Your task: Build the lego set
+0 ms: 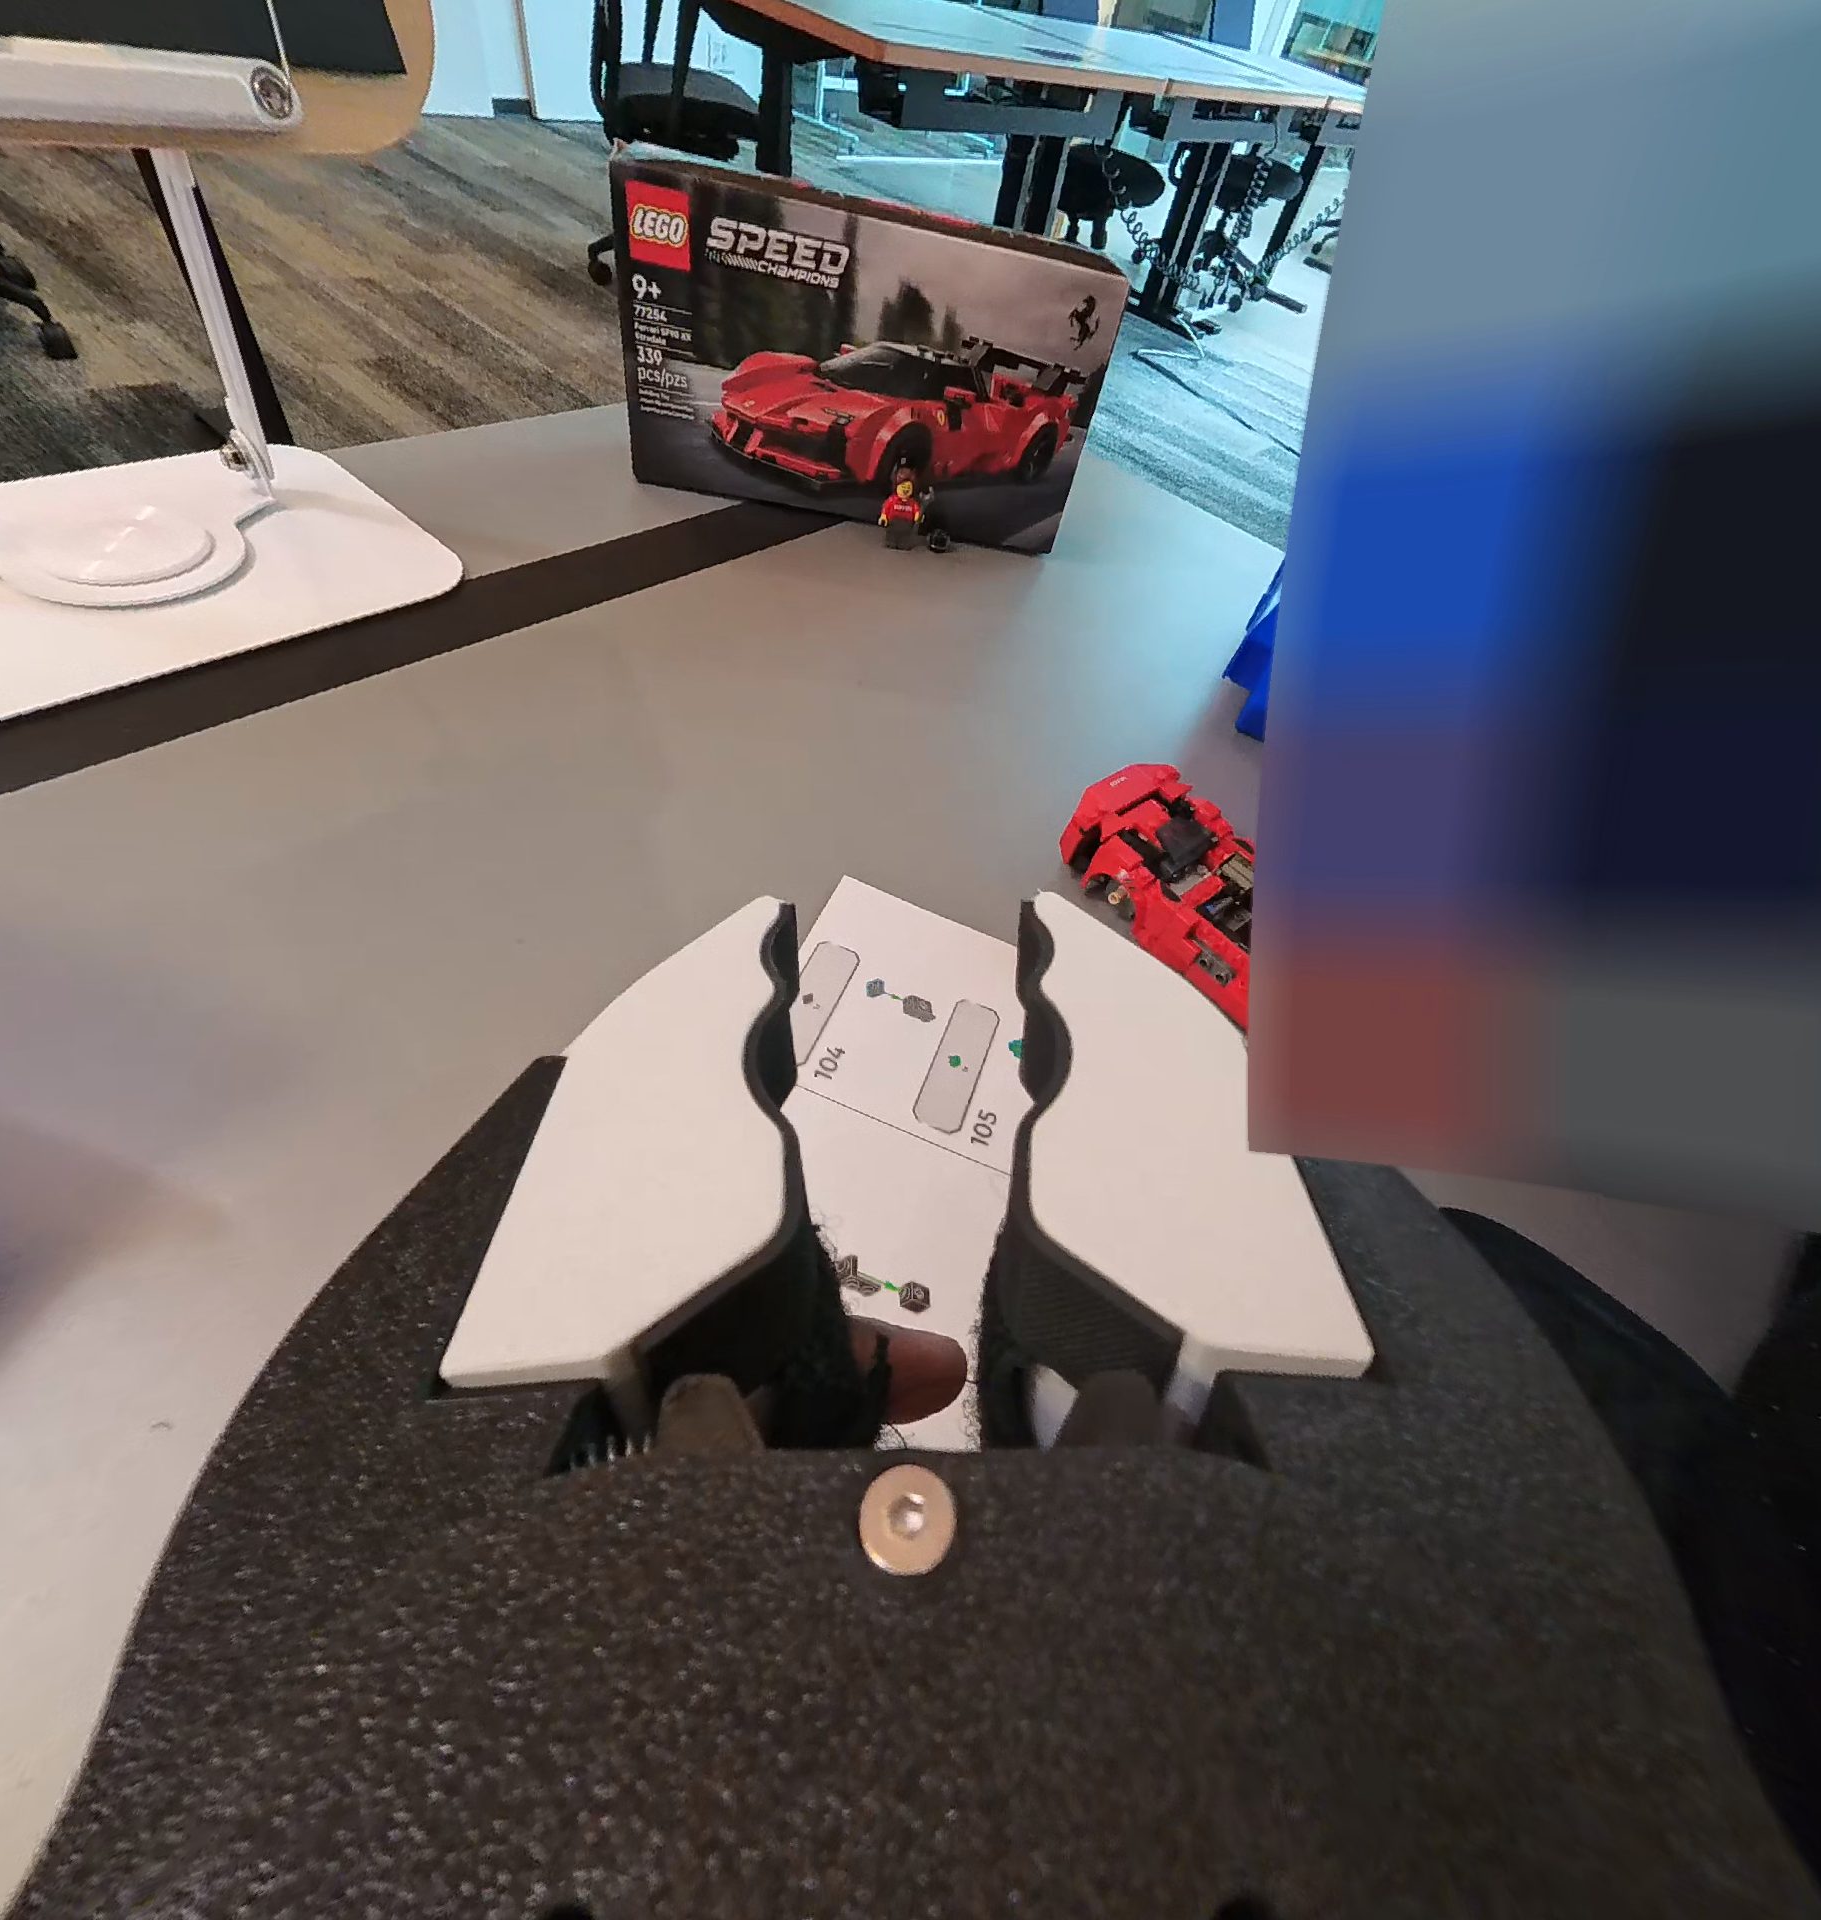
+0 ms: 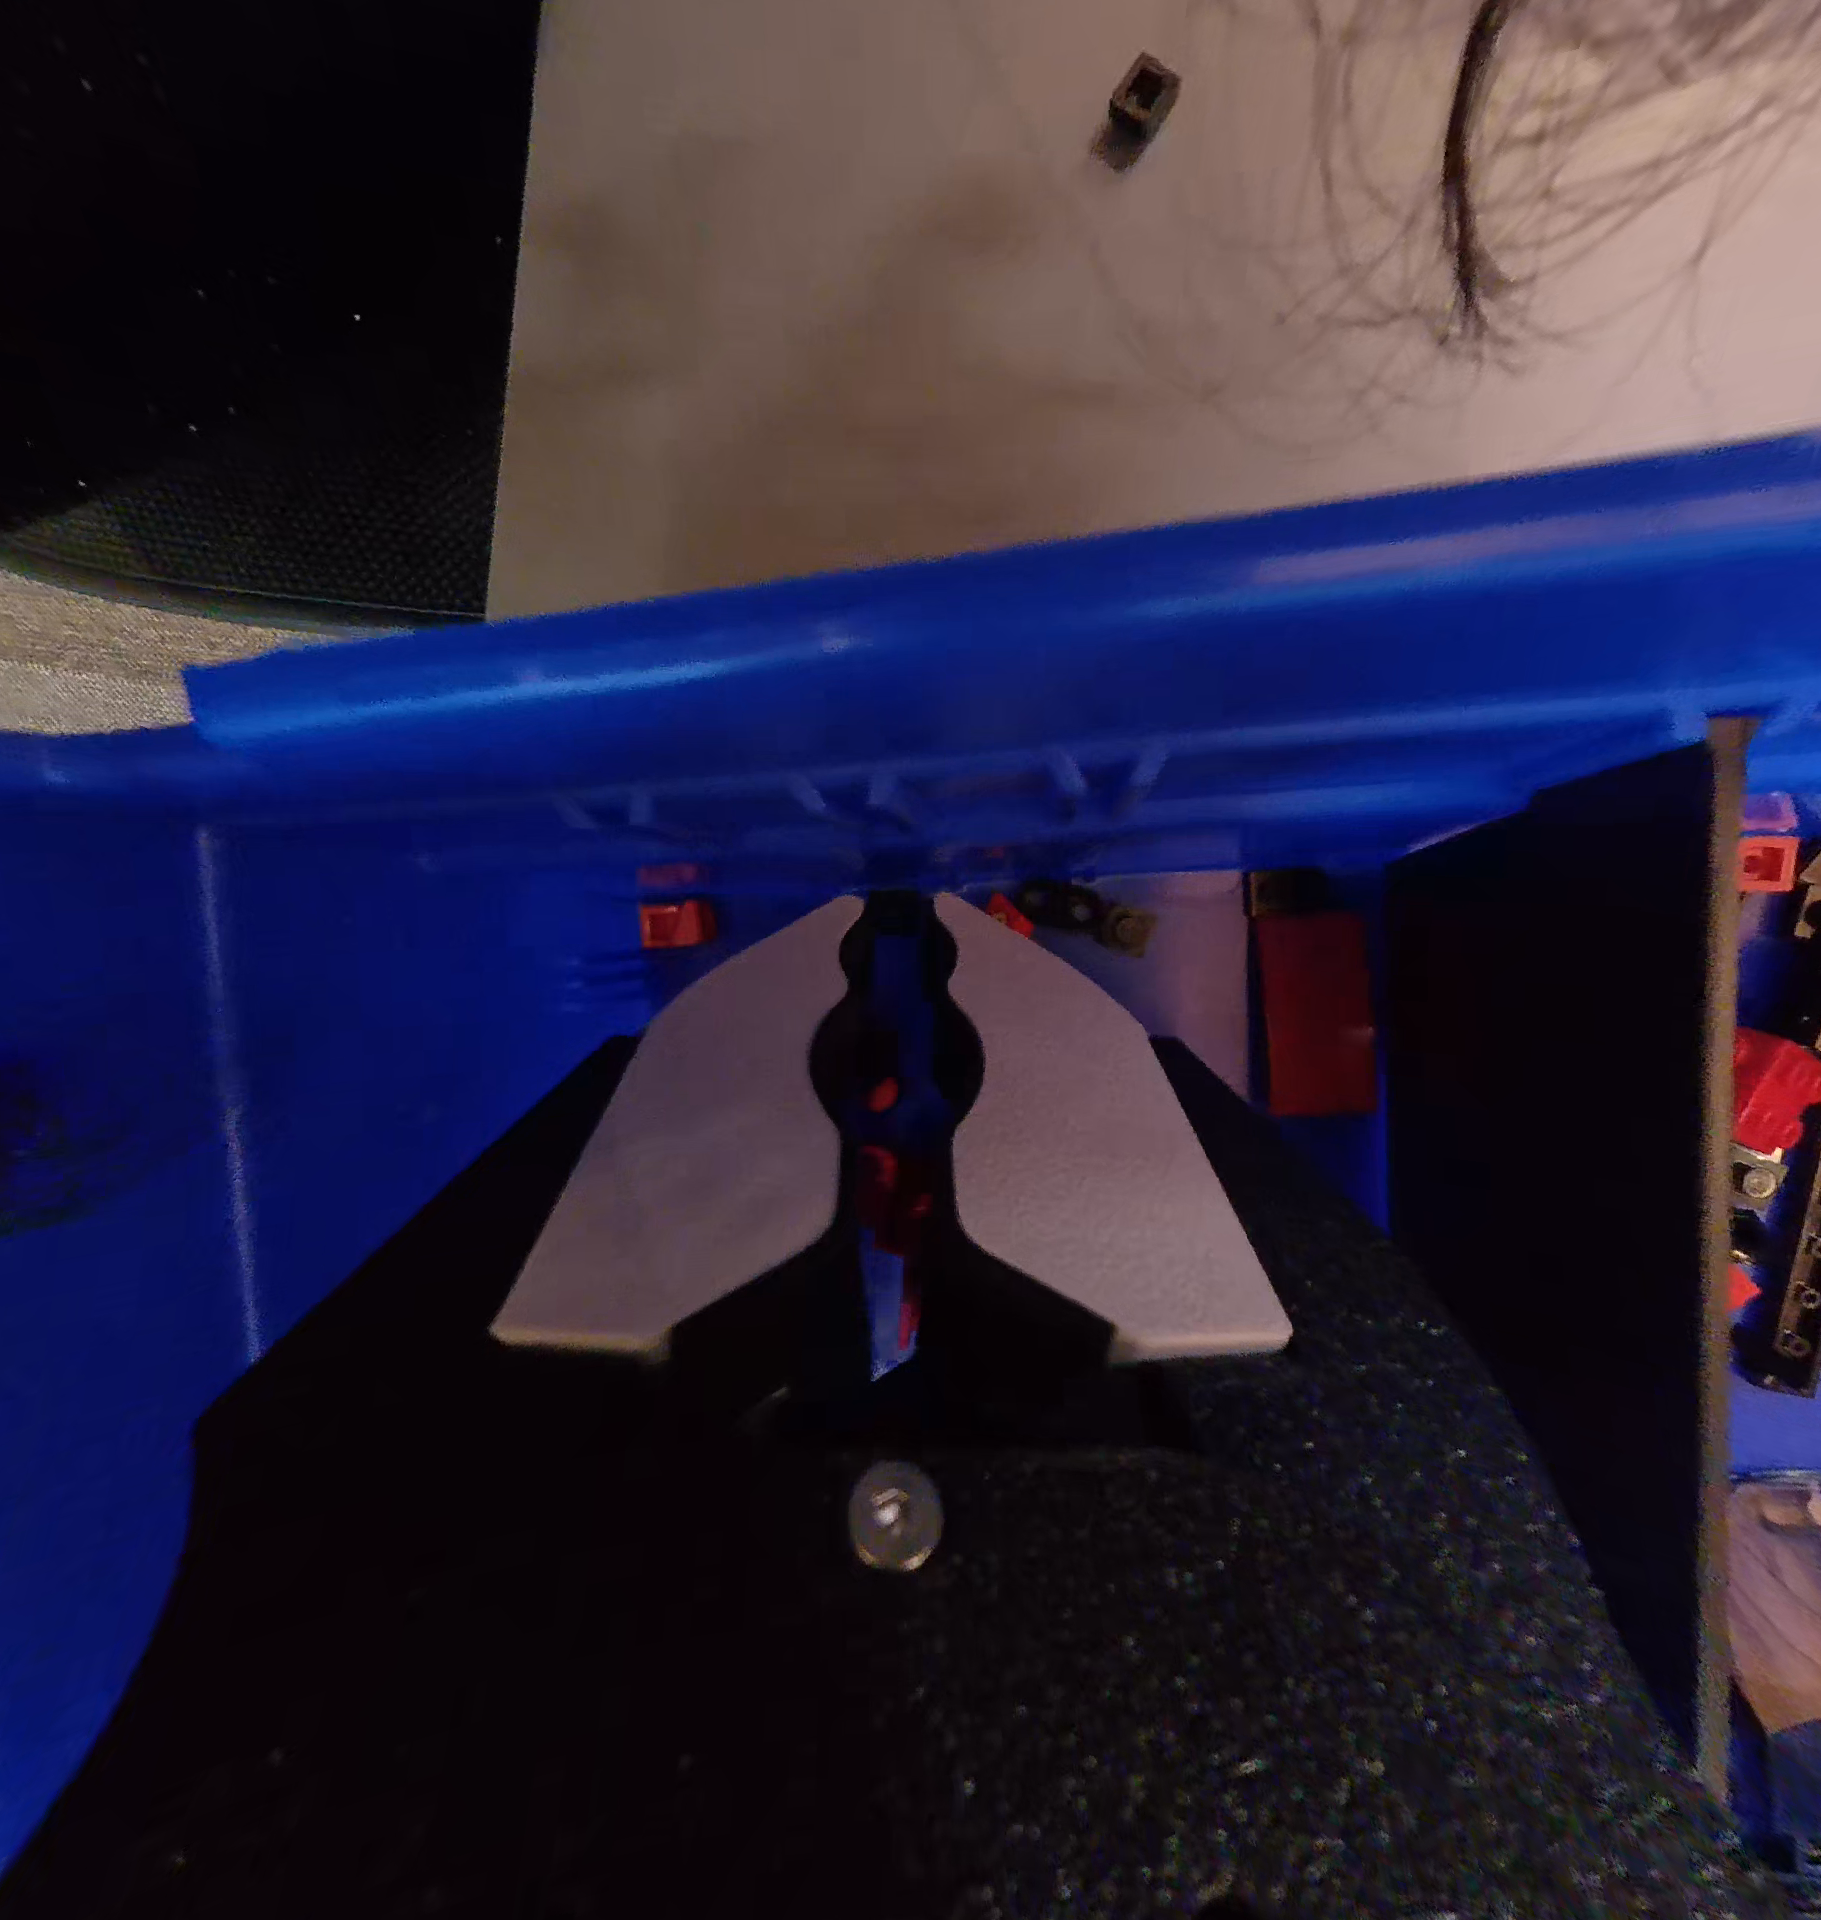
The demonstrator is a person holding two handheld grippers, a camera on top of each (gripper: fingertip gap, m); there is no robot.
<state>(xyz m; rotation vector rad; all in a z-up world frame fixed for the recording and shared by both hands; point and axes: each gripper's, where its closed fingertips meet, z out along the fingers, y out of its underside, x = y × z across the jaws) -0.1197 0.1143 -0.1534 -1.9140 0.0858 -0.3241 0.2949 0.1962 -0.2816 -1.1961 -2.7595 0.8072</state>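
My left gripper (image 1: 904,914) is open and empty, low over the open instruction booklet (image 1: 906,1049) on the grey table. A partly built red car (image 1: 1160,883) lies just right of the booklet. My right gripper (image 2: 898,920) is inside a blue parts bin (image 2: 885,665), its jaws nearly together at the tips against the far wall. Whether a piece sits between the tips cannot be told. Loose pieces lie near it: a small red brick (image 2: 672,923) and a red plate (image 2: 1311,1029). Several more pieces (image 2: 1810,1143) fill the compartment beyond a black divider (image 2: 1550,1143).
The set's box (image 1: 864,353) stands at the table's far edge with a minifigure (image 1: 901,509) in front. A white lamp base (image 1: 158,561) sits far left. The bin's corner (image 1: 1254,665) shows right. A small dark brick (image 2: 1134,109) lies beyond the bin. A fingertip (image 1: 916,1371) rests on the booklet.
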